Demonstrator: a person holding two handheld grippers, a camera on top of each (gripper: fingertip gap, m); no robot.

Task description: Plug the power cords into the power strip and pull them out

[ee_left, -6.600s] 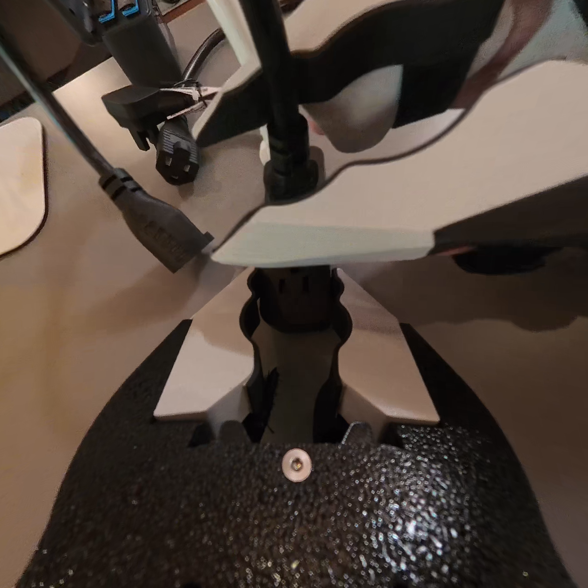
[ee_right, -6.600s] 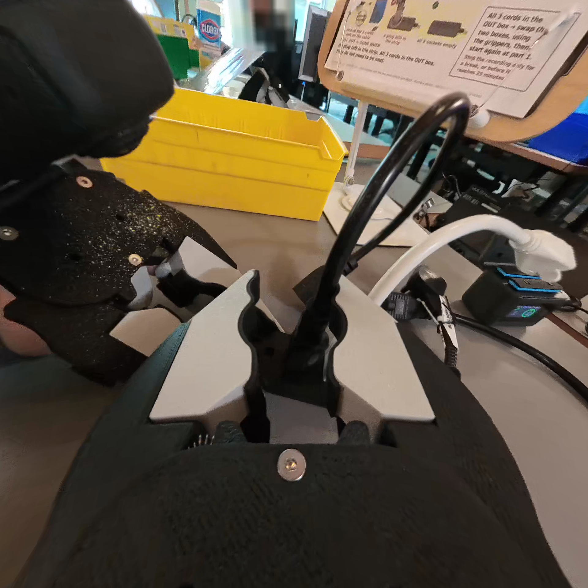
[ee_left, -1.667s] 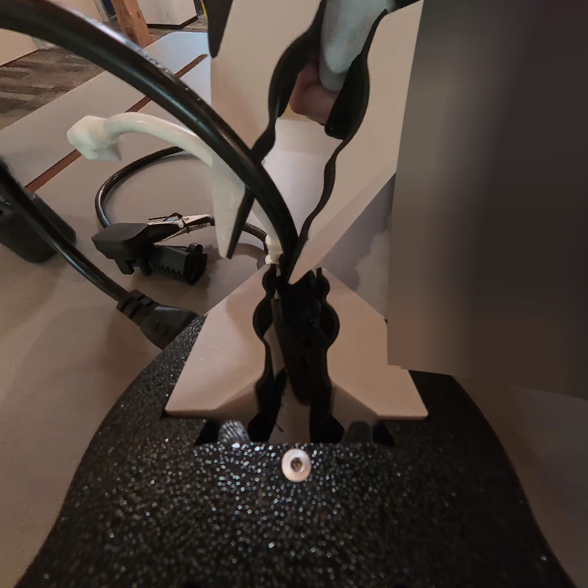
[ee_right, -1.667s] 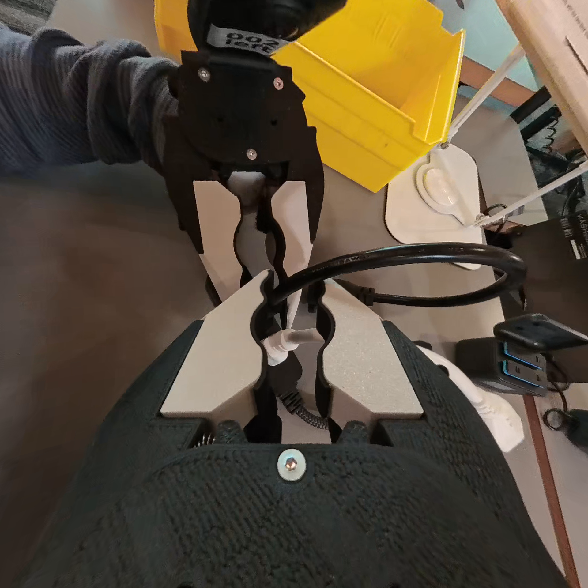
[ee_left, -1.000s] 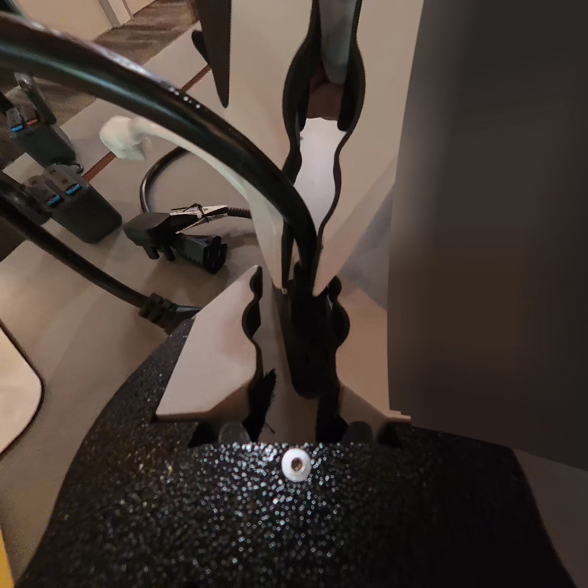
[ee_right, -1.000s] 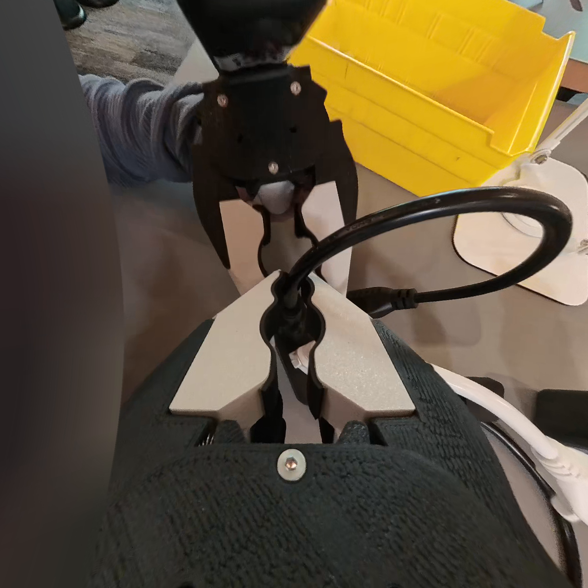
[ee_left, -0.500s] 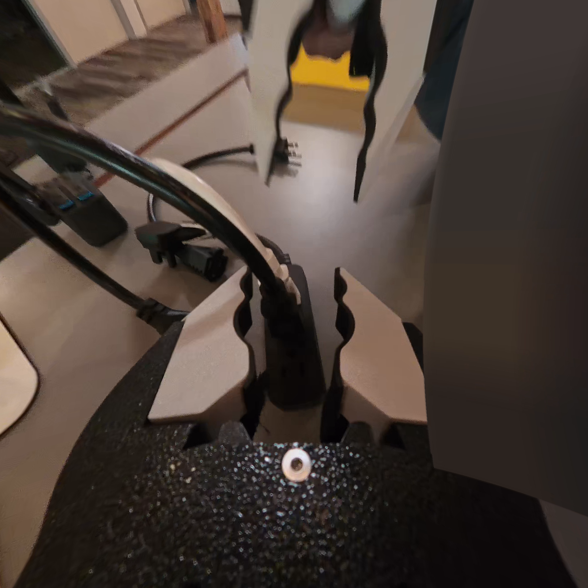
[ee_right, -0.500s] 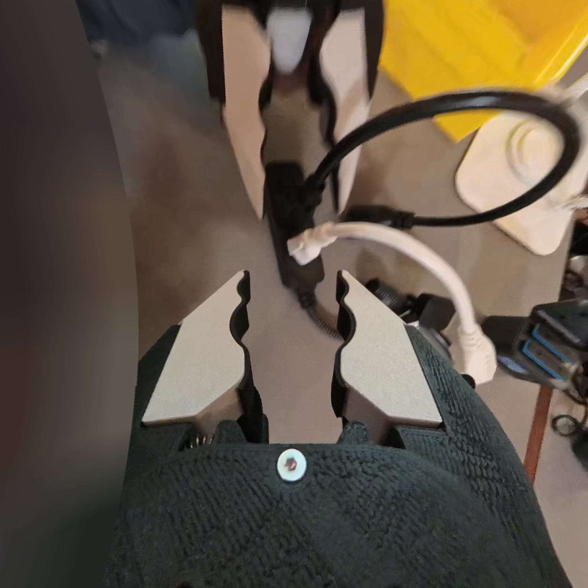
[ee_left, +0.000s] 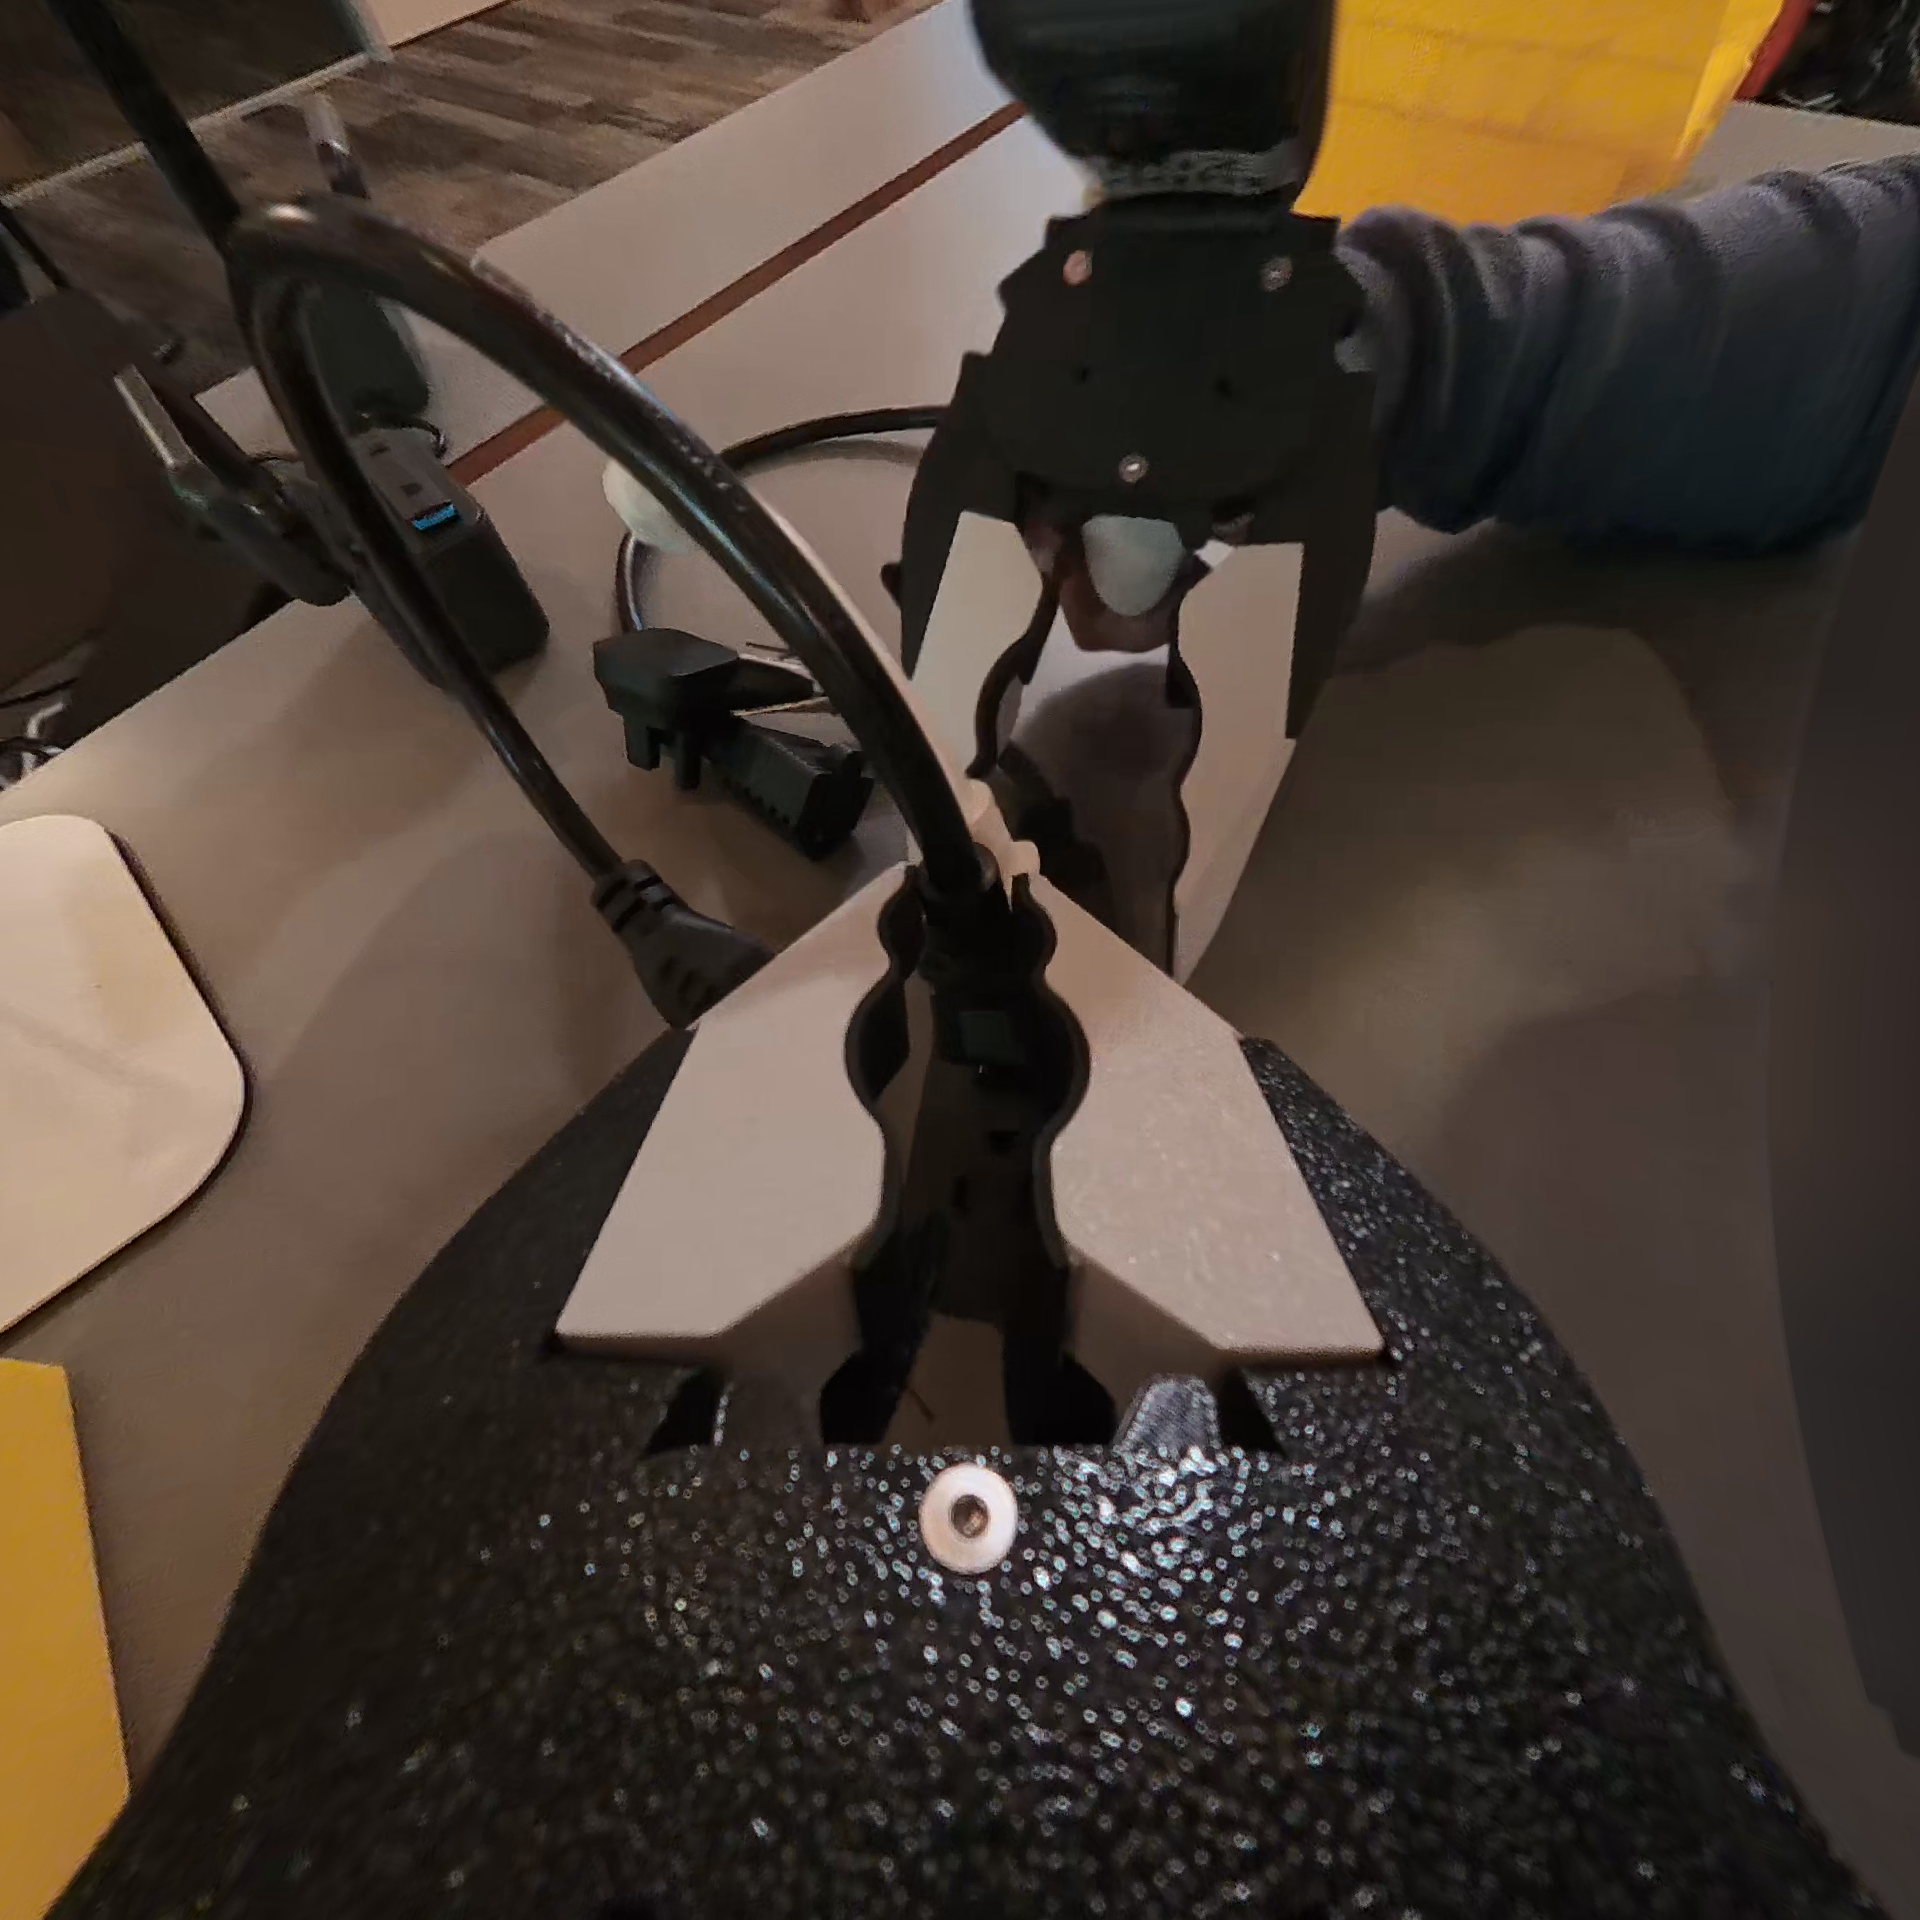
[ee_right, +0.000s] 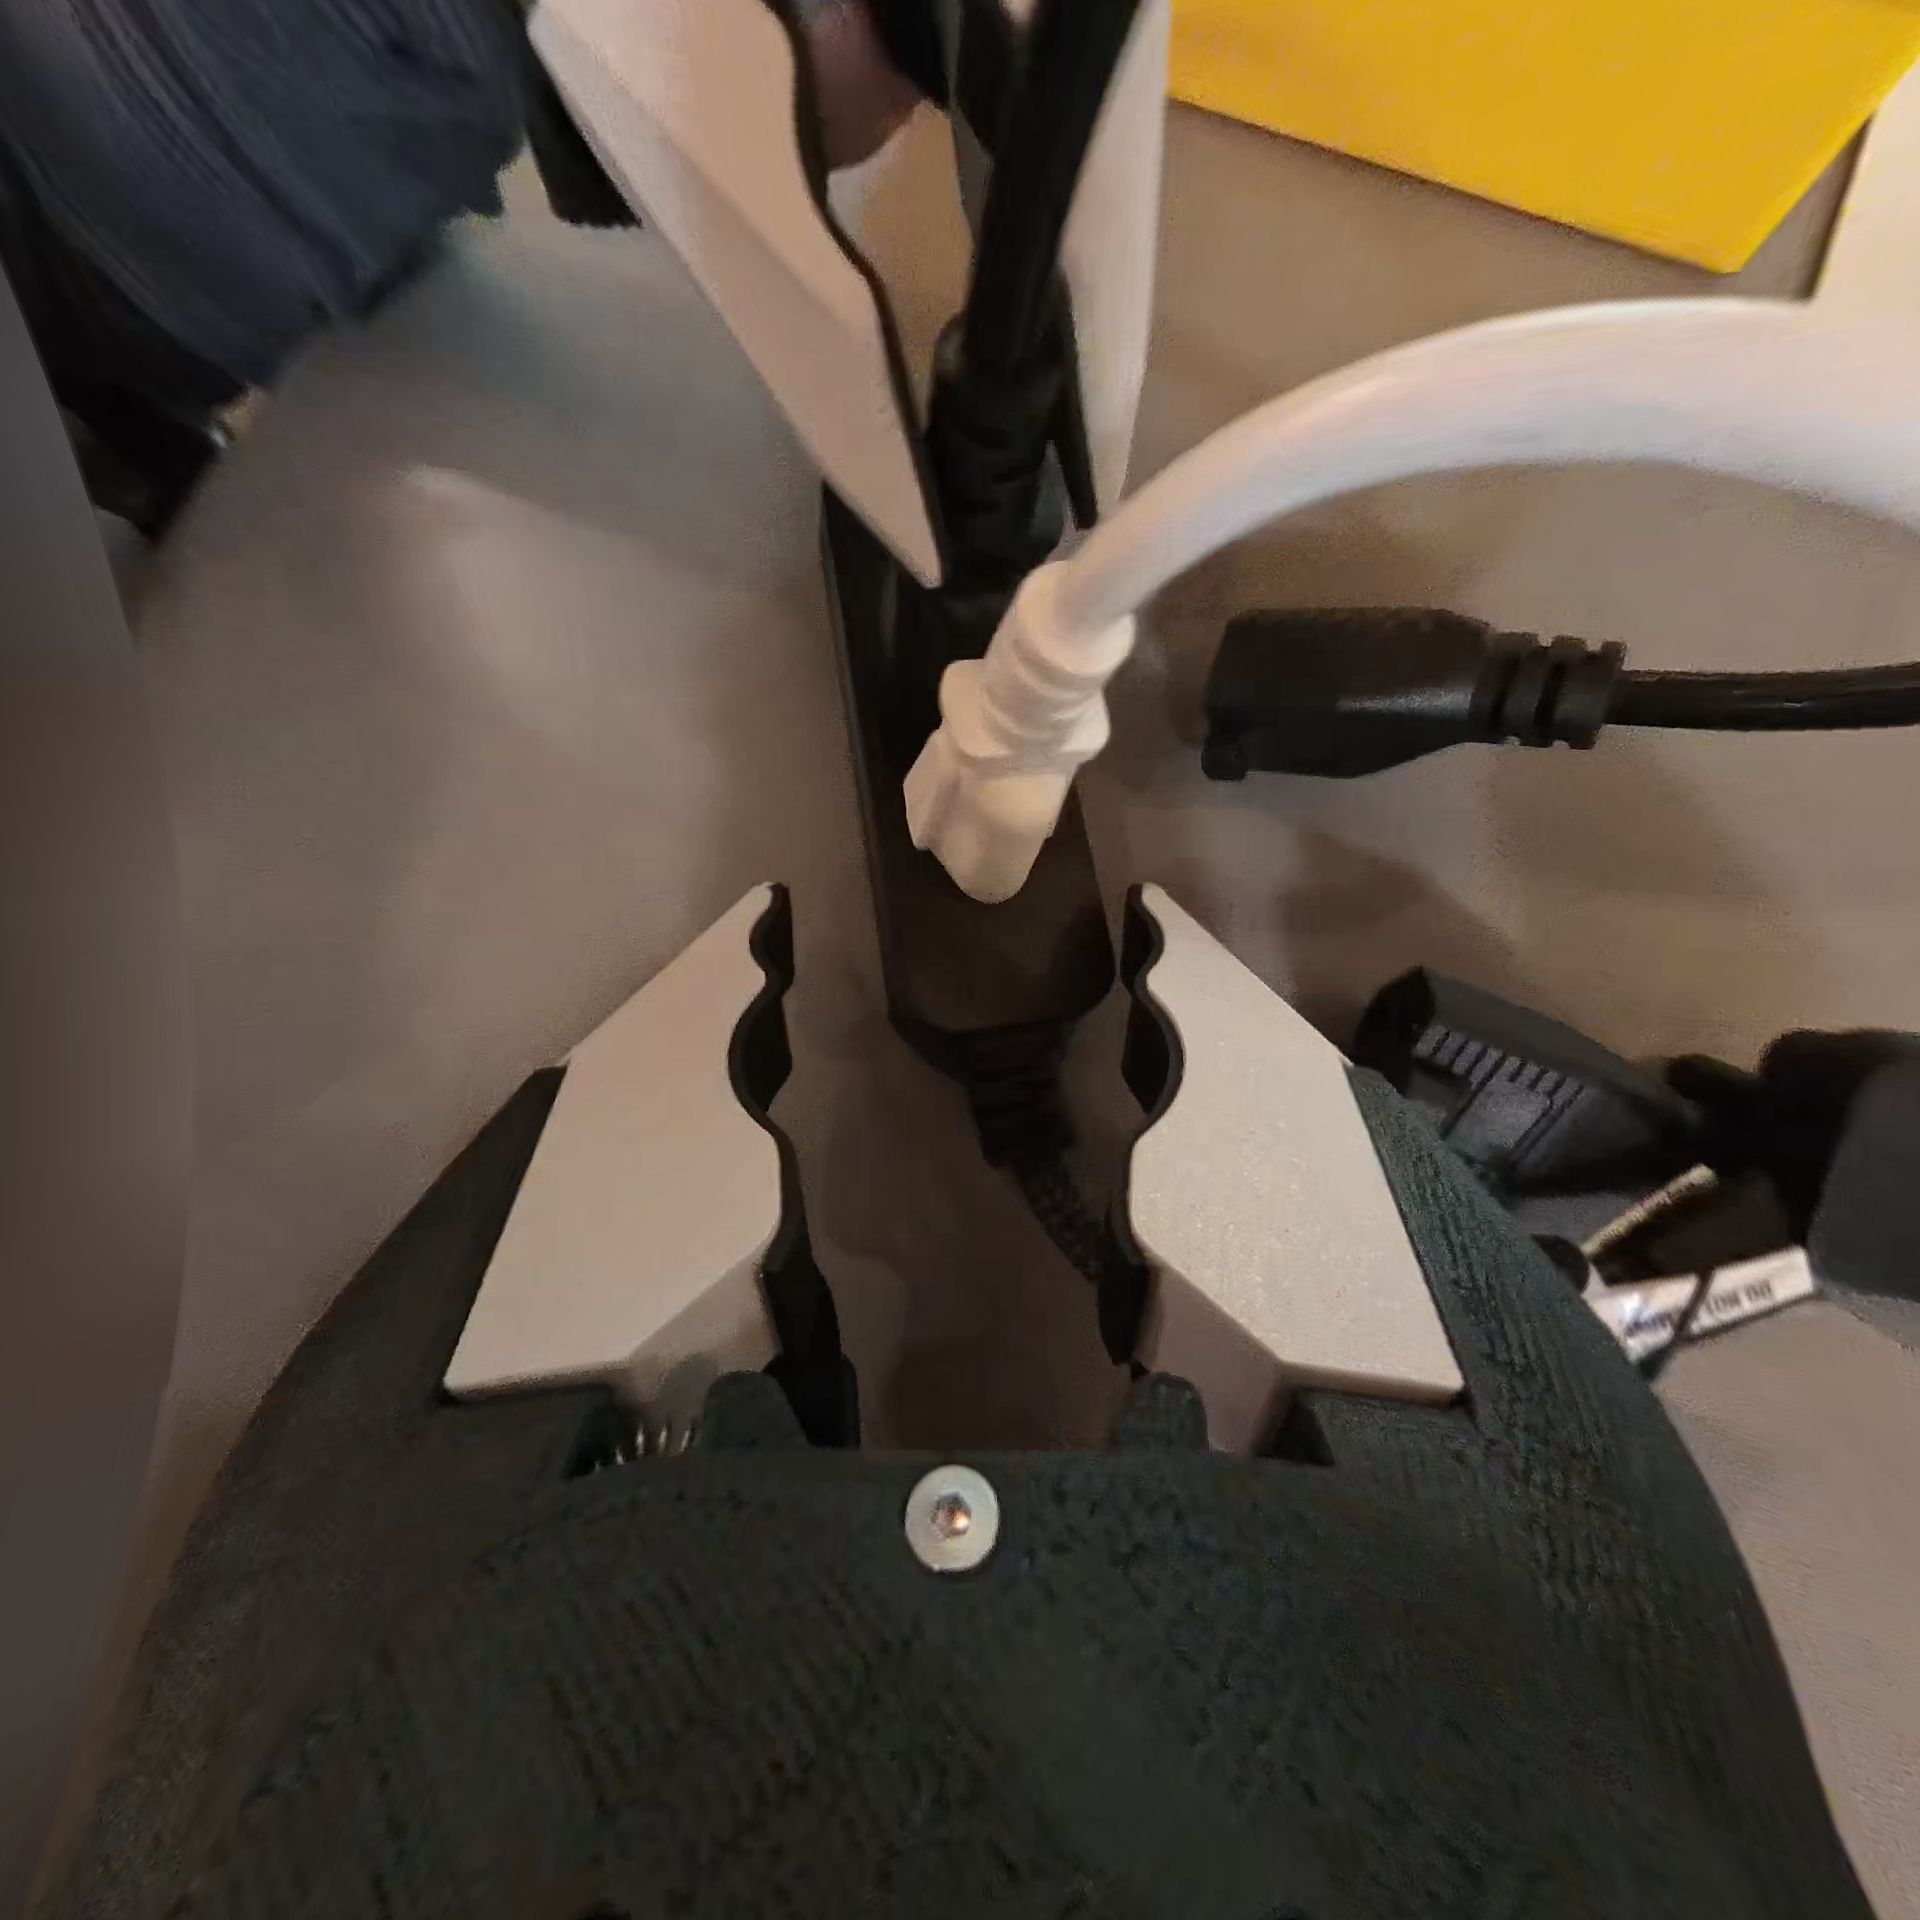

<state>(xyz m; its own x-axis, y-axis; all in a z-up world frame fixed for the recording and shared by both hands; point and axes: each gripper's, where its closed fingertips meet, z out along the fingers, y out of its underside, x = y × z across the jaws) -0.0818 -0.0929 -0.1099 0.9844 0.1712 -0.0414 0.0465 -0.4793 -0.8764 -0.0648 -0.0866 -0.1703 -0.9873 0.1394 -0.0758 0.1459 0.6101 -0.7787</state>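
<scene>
A black power strip (ee_right: 977, 956) lies on the grey table. A white plug (ee_right: 997, 748) on a white cord (ee_right: 1455, 384) sits in it. My left gripper (ee_left: 966, 894) is shut on a black plug (ee_left: 977, 977) standing on the strip, and its black cord (ee_left: 644, 436) arcs up to the left. In the right wrist view the left gripper (ee_right: 1008, 520) clamps that plug (ee_right: 987, 457) just behind the white one. My right gripper (ee_right: 956, 914) is open, its fingers on either side of the strip's cable end. It also shows in the left wrist view (ee_left: 1091, 810).
A loose black connector (ee_right: 1382, 686) lies right of the strip. Tied black cord ends (ee_left: 748, 738) and a black USB hub (ee_left: 457, 561) lie farther left. A yellow bin (ee_right: 1558, 104) stands behind. A white base plate (ee_left: 83, 1039) is at left. A person's blue sleeve (ee_left: 1662, 364) is at right.
My left gripper was open around the strip half a second ago and is now shut on the black plug. My right gripper let go of that plug, drew back, and now straddles the strip's end, open.
</scene>
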